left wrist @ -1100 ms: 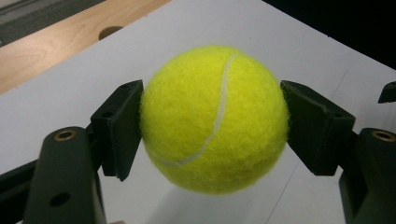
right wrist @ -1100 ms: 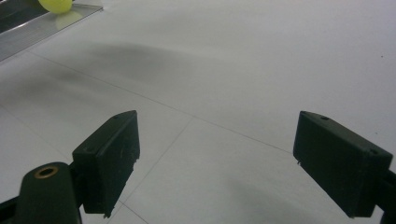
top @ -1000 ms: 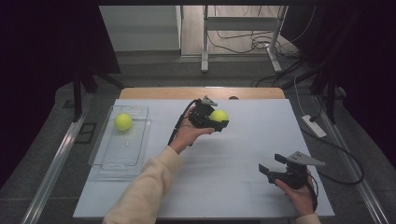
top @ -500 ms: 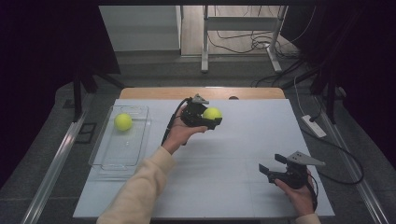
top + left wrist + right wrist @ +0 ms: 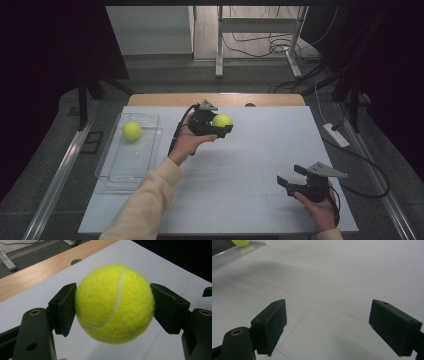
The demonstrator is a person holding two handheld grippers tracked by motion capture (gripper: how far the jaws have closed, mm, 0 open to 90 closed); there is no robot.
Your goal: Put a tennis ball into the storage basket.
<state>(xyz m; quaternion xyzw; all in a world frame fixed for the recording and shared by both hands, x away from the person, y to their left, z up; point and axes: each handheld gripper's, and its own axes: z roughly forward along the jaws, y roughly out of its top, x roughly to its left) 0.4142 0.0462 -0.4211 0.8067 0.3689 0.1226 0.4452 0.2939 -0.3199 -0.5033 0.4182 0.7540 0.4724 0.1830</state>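
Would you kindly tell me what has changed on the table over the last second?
The left claw, clamped on a tennis ball, has carried it leftward toward the clear tray. Nothing was grasped or released. The second tennis ball in the tray and the open right claw stayed put.

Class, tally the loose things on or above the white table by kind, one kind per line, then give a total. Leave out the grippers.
Yellow tennis balls: 2, one clamped in the left gripper above the table, one lying in the tray.
Clear plastic trays: 1, at the table's left edge.
Total: 3
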